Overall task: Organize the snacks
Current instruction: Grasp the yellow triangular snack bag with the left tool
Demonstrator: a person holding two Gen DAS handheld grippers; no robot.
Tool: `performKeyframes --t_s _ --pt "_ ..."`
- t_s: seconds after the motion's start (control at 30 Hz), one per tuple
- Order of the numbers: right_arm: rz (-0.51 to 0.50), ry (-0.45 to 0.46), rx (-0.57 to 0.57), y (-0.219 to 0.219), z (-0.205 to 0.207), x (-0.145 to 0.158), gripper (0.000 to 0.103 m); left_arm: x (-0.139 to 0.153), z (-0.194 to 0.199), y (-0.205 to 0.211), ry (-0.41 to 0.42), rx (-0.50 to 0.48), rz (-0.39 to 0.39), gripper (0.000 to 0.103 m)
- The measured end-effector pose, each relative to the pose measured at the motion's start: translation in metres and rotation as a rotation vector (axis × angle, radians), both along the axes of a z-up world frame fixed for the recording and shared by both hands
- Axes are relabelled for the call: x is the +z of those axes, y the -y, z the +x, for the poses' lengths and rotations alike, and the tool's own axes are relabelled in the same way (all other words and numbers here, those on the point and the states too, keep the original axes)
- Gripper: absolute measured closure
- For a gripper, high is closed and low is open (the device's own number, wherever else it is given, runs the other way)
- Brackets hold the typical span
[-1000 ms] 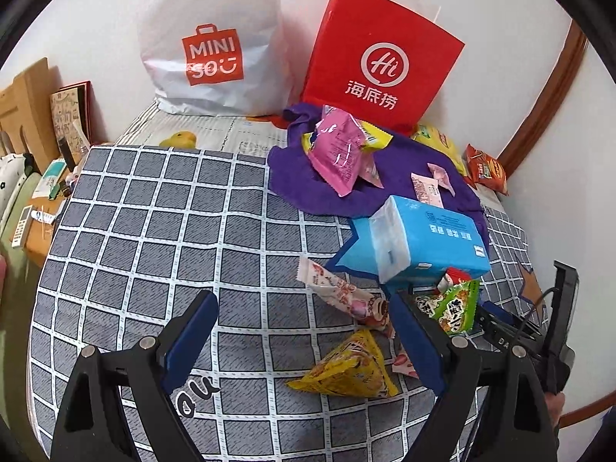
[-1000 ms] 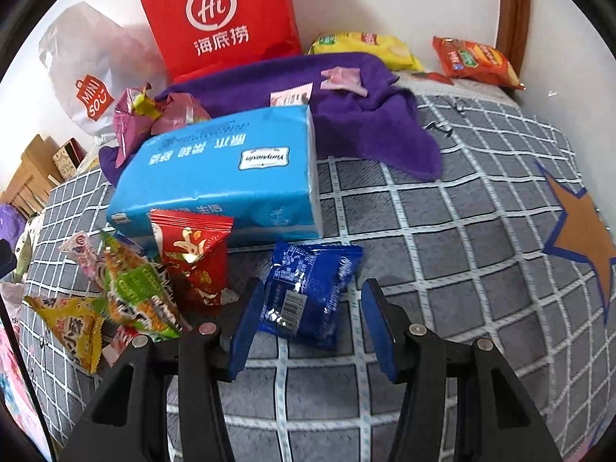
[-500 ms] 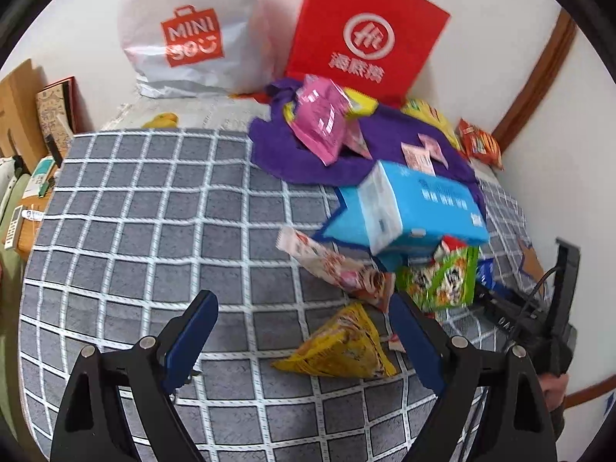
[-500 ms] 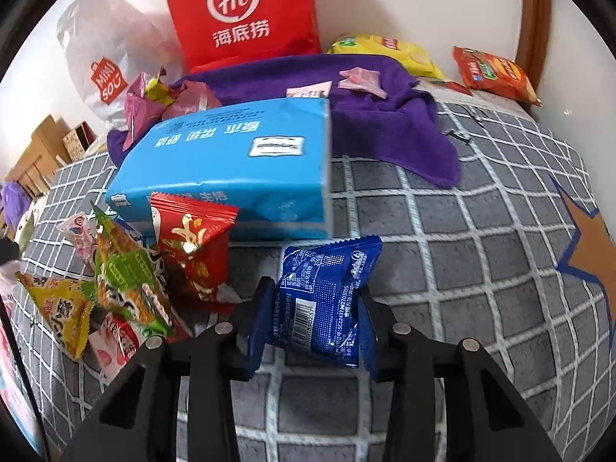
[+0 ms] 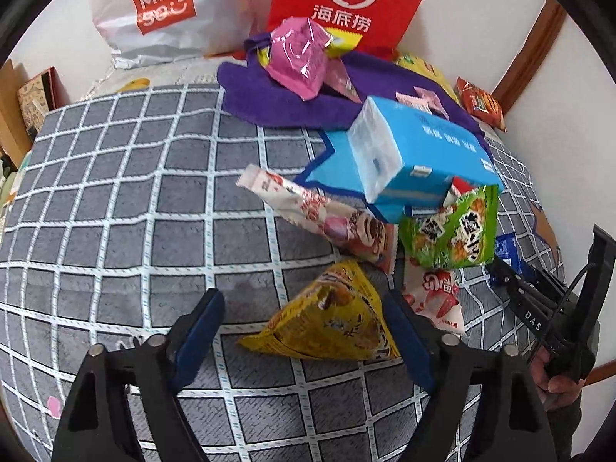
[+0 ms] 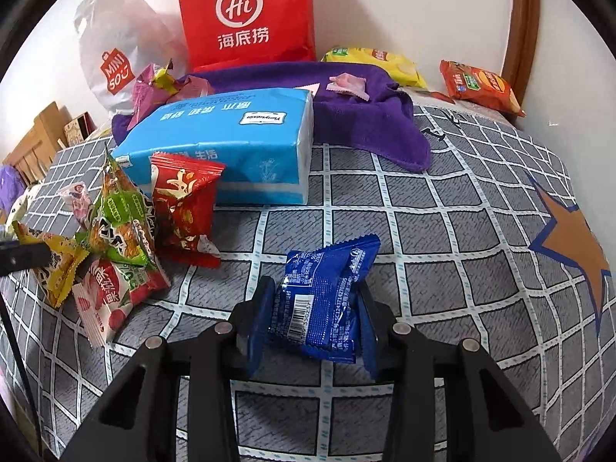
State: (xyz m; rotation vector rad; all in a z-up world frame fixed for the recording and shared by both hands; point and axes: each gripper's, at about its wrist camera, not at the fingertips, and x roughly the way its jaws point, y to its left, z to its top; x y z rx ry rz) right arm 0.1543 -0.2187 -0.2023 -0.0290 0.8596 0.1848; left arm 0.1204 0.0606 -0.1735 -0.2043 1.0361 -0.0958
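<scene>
The right gripper has its jaws pressed on both sides of a blue packet, which stands up between them over the grey checked blanket. To its right the blanket lies bare out to an orange star near the edge; ahead, a clear strip separates the packet from the tissue pack. The left gripper has its jaws closing around a yellow packet that lies on the blanket: the right pad is at the packet's edge, the left pad is apart from it with bare blanket between. Close beyond the yellow packet the snacks crowd together: a long white wrapper, a green packet and a white-and-red packet, all near or against the tissue pack. A red packet leans on the pack's near side. Left of this cluster the blanket is open all the way to its edge. At the back, a purple towel carries a pink packet, with a red bag and a white bag against the wall.
</scene>
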Motion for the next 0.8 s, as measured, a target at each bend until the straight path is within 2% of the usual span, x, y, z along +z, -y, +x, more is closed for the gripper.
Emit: performKeyframes --t_s 0.07,0.13,0.23,0.63,0.8 --pt "-0.007 0.006 -0.007 -0.001 -0.001 0.0 0.063 -0.004 0.001 0.001 -0.015 -0.003 -0.012 0.028" --pt "-0.017 -0.004 -0.007 -0.003 -0.001 0.002 0.065 -0.006 0.002 0.001 -0.019 -0.014 -0.034 0.037" --pt "-0.018 -0.011 -0.003 -0.004 -0.003 0.006 0.066 -0.005 0.001 0.002 -0.003 -0.022 -0.042 0.043" --pt "0.011 0.031 -0.007 -0.002 -0.012 0.04 0.066 0.027 -0.008 -0.013 0.062 -0.004 -0.052 0.045" --pt "0.008 0.041 0.015 -0.006 -0.014 0.054 0.066 0.043 -0.006 -0.008 0.076 -0.027 -0.06 0.045"
